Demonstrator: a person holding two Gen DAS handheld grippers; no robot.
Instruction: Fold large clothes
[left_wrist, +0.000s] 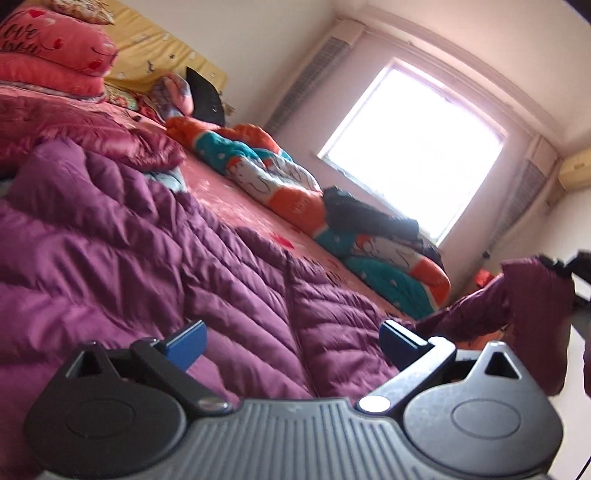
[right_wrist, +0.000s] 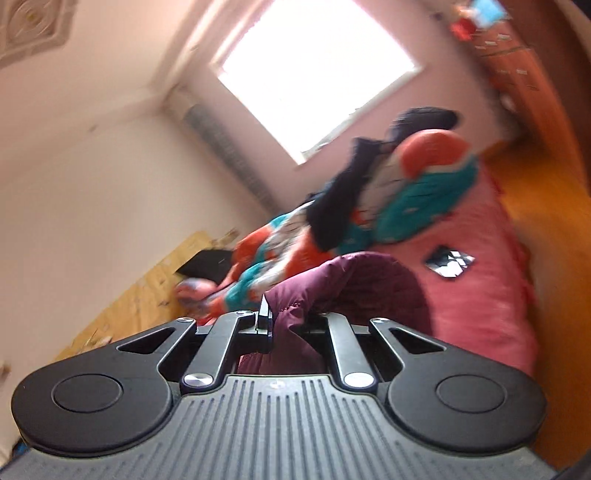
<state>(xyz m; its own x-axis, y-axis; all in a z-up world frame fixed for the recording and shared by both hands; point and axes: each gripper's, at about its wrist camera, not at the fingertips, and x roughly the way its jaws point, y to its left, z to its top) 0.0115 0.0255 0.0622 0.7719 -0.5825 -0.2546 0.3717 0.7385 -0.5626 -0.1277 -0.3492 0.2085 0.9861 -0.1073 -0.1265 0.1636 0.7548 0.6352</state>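
Left wrist view: purple quilted coat (left_wrist: 155, 236) lies spread across the pink bed (left_wrist: 236, 192); one end is raised at far right.
Left gripper (left_wrist: 291, 341) hangs just above the coat, jaws spread, holding nothing, probably placed to steady the body. Beyond lies an orange-and-teal quilt (left_wrist: 295, 177). Right gripper (left_wrist: 267, 321) has its jaws pressed together, pinching a coat fold, judged lifted clear of the bed so it can be folded over.

jacket (left_wrist: 147, 236): purple, quilted
my bed sheet (left_wrist: 236, 195): pink
far quilt (left_wrist: 295, 184): orange, teal, white
pillows (left_wrist: 55, 48): pink
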